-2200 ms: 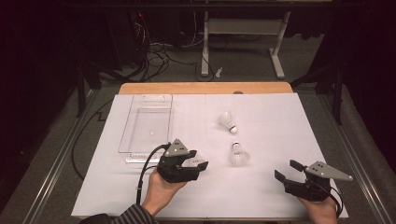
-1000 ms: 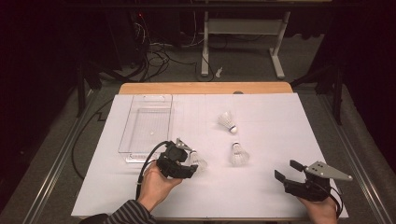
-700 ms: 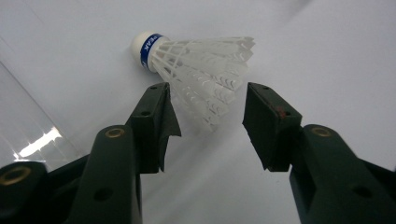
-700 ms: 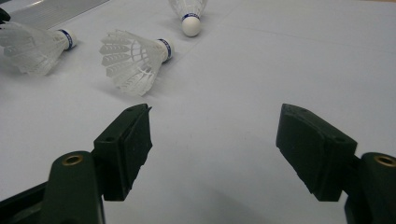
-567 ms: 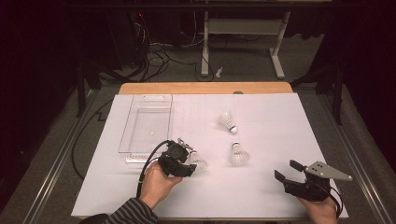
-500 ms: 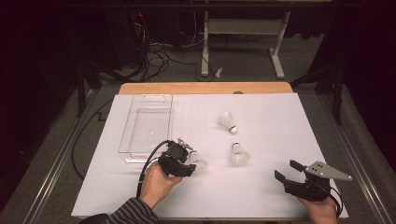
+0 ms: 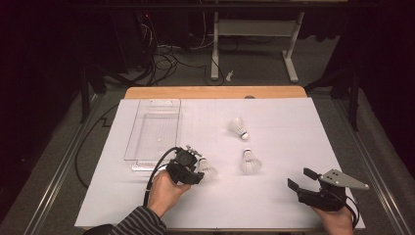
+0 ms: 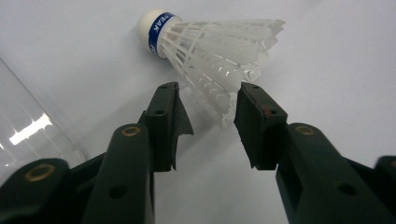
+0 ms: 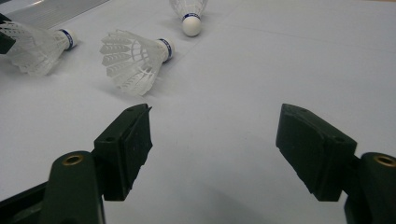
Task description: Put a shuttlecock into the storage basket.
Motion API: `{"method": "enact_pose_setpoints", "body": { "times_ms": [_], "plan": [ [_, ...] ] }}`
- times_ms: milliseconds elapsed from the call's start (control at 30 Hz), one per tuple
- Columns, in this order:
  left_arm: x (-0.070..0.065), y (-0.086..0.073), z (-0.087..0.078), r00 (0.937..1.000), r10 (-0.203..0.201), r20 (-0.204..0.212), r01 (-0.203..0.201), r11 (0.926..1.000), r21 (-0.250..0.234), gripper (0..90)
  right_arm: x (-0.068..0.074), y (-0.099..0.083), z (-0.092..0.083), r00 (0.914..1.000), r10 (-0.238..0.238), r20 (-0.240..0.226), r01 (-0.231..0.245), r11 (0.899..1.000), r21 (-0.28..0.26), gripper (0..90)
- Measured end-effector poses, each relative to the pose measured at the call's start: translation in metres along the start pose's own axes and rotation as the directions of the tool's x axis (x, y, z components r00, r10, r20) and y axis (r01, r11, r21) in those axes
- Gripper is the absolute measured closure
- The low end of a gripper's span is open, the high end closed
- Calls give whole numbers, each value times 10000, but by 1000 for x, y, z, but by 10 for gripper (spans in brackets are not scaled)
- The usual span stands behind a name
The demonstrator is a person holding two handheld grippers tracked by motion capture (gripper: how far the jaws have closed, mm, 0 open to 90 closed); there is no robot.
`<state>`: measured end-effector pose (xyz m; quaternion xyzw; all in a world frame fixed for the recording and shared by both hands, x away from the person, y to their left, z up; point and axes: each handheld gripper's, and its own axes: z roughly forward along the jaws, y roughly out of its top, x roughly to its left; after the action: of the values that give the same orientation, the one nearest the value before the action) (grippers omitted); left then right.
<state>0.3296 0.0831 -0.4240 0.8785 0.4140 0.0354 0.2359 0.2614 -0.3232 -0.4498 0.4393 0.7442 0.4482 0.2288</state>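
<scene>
On the left side of the white sheet (image 7: pixel 274 196) we see a clear tray (image 7: pixel 154 129) lying lengthwise, its near end just beside our left gripper (image 7: pixel 195 169). Our left hand (image 7: pixel 164 191) comes up from the near edge in a striped sleeve (image 7: pixel 139 223), wrist angled toward the right and far side, the gripper held low over the sheet and its black cable (image 7: pixel 156 169) looping back on the left. In the left gripper view the jaws have just been closing, and the feathered skirt of the nearest shuttlecock (image 8: pixel 212 49) reaches down between their tips; the right jaw sits at the feather edge and the left one stands a little apart, so we cannot tell that the pads press yet. That shuttlecock lies on its side on the sheet, its white cork with the blue band pointing away from the jaws.

Further right, a second shuttlecock (image 7: pixel 250 161) rests near the middle of the sheet, and a third shuttlecock (image 7: pixel 238 127) lies beyond it, toward the far side.

At the near right corner our right hand (image 7: pixel 337 220) holds the right gripper (image 7: pixel 301 178) low, pointing left and slightly far. Its jaws stand wide apart with nothing between them, well apart from all three shuttlecocks.
</scene>
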Motion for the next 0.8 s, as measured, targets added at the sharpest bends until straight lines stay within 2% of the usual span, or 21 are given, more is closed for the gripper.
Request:
{"method": "enact_pose_setpoints", "body": {
  "times_ms": [400, 800],
  "plan": [
    [3, -1, 4, 9998, -165, 111, 164, 9998, 145, 727, 0, 0, 0, 10000, 4, -3, -4, 10000, -2, 273],
    [3, -2, 3, 10000, -45, -55, 46, 9998, 185, 847, 0, 0, 0, 10000, 25, 10, -25, 10000, 13, 273]
  ]
}}
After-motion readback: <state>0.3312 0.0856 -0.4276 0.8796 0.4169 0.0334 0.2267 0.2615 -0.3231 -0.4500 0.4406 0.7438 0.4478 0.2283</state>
